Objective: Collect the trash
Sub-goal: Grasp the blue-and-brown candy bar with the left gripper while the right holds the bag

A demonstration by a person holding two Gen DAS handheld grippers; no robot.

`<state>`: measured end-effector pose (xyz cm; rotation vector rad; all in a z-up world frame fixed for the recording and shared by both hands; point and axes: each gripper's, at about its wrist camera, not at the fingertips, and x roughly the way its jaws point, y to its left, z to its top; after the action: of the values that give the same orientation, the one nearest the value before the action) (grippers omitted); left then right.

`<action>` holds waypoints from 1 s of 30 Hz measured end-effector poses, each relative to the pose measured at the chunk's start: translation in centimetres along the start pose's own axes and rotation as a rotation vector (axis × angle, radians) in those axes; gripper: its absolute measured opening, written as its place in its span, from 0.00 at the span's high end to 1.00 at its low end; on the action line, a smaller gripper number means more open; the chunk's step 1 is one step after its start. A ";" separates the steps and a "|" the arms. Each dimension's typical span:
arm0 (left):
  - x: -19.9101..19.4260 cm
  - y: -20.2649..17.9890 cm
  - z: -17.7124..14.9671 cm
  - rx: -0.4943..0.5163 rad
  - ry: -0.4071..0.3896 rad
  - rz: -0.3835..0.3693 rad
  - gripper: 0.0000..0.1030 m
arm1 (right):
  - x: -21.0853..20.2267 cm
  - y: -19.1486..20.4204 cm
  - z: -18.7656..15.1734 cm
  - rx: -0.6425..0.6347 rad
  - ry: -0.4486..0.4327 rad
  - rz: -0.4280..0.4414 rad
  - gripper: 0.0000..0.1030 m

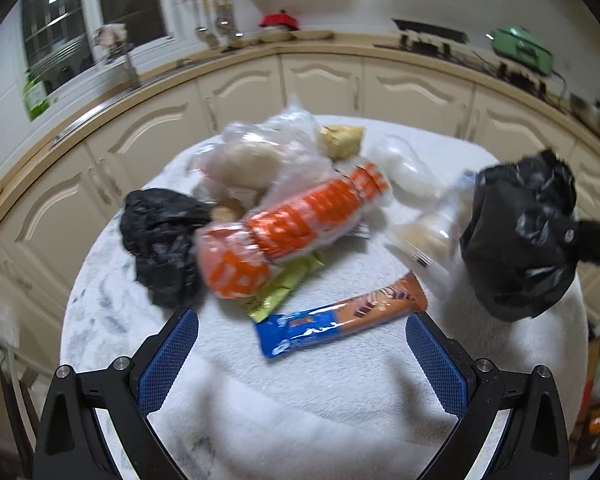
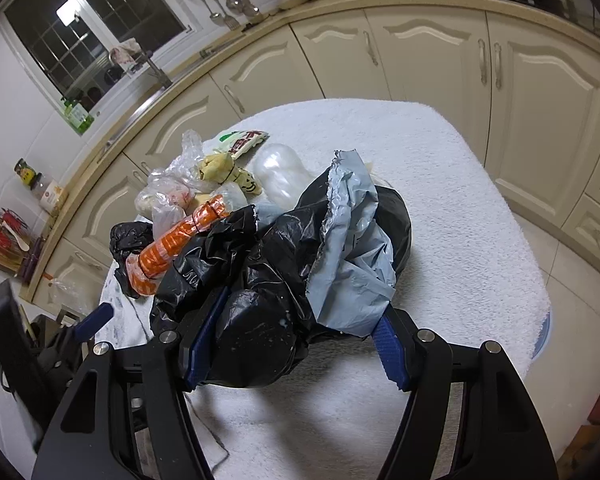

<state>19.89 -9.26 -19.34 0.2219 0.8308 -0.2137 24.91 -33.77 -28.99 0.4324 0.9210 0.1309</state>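
While the right hand-held gripper [image 2: 296,340] has its blue-padded jaws clamped on a crumpled black plastic bag [image 2: 260,280] with a torn grey plastic mailer [image 2: 352,248] draped over it, the left hand-held gripper [image 1: 302,344] is spread wide with nothing between its pads, hovering over the white towel-covered worktop [image 1: 340,400]. Just ahead of the left one lies a blue and orange snack wrapper [image 1: 340,320], flat on the towel, and touching its far end is a green wrapper [image 1: 284,292] tucked under an orange and white plastic package [image 1: 292,232]. Left of that sits a second scrunched black plastic bag [image 1: 160,240], and behind the pile there's a clear plastic bag with something pale inside [image 1: 260,152]. From the left wrist view the held black bundle hangs off to the right, above the towel's edge. Cream kitchen cabinets [image 2: 420,60] curve round behind everything. Left wrist view is pretty blurry, so the smaller bits at the back I can't make out.
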 end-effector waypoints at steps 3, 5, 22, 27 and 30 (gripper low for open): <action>1.1 -0.3 0.4 0.070 -0.010 -0.039 0.02 | -0.6 -0.8 -0.1 0.009 -0.005 -0.001 0.33; 2.3 -0.6 0.6 0.118 0.006 -0.058 0.06 | -0.9 -1.4 -0.1 0.019 -0.008 -0.005 0.33; 6.7 -1.9 1.8 0.157 0.108 -0.240 0.84 | -1.3 -1.7 -1.2 0.030 -0.008 -0.010 0.33; 6.1 -1.3 1.0 0.053 0.090 -0.285 0.85 | -2.4 -2.1 -1.5 0.030 -0.029 -0.004 0.33; 5.4 -1.1 0.6 0.016 0.063 -0.274 0.85 | -3.0 -2.7 -1.6 0.042 -0.038 0.000 0.33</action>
<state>23.56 -10.98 -23.10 0.1292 0.9213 -0.4720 21.60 -36.62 -28.72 0.4728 0.8874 0.1032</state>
